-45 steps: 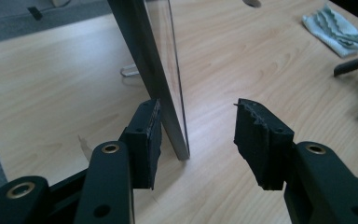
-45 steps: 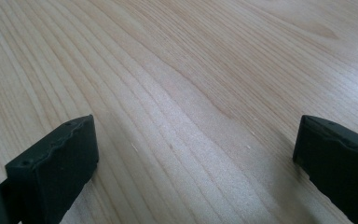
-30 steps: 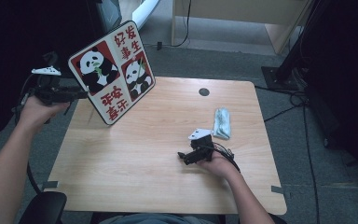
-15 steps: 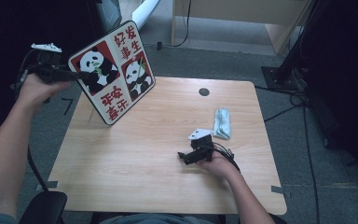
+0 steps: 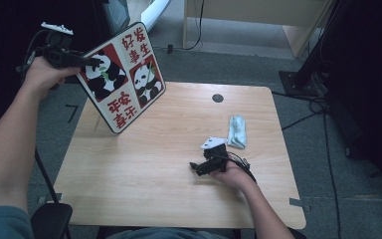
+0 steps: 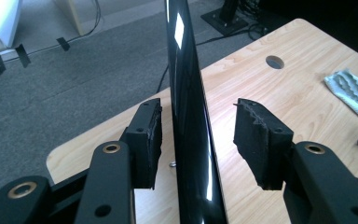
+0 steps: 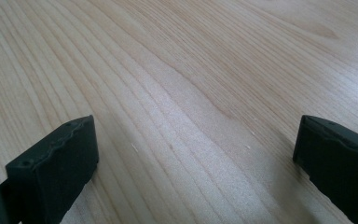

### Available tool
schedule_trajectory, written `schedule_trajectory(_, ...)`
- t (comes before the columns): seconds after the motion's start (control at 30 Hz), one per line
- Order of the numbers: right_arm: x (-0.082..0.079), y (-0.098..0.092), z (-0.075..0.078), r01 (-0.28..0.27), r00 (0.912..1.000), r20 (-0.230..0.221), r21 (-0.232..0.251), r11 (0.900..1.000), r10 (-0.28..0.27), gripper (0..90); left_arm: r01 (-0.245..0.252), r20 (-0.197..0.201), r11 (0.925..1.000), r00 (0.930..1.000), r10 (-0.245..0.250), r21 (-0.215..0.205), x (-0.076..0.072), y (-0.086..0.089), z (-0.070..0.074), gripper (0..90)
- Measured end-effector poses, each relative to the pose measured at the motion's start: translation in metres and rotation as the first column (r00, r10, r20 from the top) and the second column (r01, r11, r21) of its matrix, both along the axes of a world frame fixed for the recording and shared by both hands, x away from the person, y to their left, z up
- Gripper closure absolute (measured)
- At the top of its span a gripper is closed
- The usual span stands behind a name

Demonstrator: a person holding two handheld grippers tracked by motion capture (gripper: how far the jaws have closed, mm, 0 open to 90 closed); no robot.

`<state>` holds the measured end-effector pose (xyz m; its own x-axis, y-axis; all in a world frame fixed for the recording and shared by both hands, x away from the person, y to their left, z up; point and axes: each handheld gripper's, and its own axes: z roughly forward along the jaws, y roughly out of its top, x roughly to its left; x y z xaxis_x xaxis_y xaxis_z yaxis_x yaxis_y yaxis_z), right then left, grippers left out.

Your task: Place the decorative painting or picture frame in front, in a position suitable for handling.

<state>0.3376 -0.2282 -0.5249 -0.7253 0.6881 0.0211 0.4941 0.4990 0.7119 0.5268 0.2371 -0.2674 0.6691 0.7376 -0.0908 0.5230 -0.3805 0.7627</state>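
Left gripper [image 5: 92,61] at far-left table corner, jaws just closing, straddling edge of glossy rectangular panda board with red Chinese characters [image 5: 122,75]. Left pad touching, right pad still clear, so grip looks unfinished. Board tilted, lower corner near wooden table [image 5: 144,184], probably resting there. Right gripper [image 5: 195,167] parked on tabletop, jaws wide, empty. Folded pale-green cloth [image 5: 237,131] well apart; open tabletop between.

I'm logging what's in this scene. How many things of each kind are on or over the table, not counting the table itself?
Panda sign board: 1
Folded pale green cloth: 1
Hand-held grippers: 2, the left gripper around the board's edge and the right gripper low over the table
Total: 4
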Motion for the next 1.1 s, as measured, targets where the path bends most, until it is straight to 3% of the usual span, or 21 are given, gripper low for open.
schedule_trajectory(0.1, 0.0, 0.0, 0.0, 0.001, 1.0, 0.004, 0.0, 1.0, -0.001, 0.1, 0.017, -0.012, 0.9998, 0.9998, -0.017, 0.004, 0.006, -0.003, 0.004, 58.9)
schedule_trajectory(0.37, 0.0, 0.0, 0.0, 0.0, 1.0, 0.004, 0.0, 1.0, 0.0, 0.1, 0.031, -0.04, 0.9986, 0.9988, -0.029, 0.042, 0.019, -0.01, 0.01, 61.2)
schedule_trajectory(0.6, 0.0, 0.0, 0.0, 0.001, 1.0, 0.004, 0.0, 1.0, -0.001, 0.1, 0.036, -0.106, 0.9966, 0.994, -0.028, 0.074, 0.031, -0.018, 0.012, 65.3)
schedule_trajectory(0.63, 0.0, 0.0, 0.0, 0.001, 1.0, 0.001, 0.001, 1.0, -0.001, 0.1, 0.035, -0.136, 0.9969, 0.9904, -0.026, 0.07, 0.034, -0.018, 0.012, 66.5)
schedule_trajectory(0.93, 0.0, 0.0, 0.0, 0.0, 1.0, 0.002, 0.001, 1.0, 0.0, 0.1, 0.041, -0.21, 0.9951, 0.9775, -0.021, 0.09, 0.039, -0.021, 0.011, 76.4)
schedule_trajectory(1.1, 0.0, 0.0, 0.0, 0.0, 1.0, 0.005, 0.0, 1.0, 0.0, 0.1, 0.012, -0.284, 0.9985, 0.9589, 0.003, 0.053, 0.041, -0.021, 0.014, 80.0)
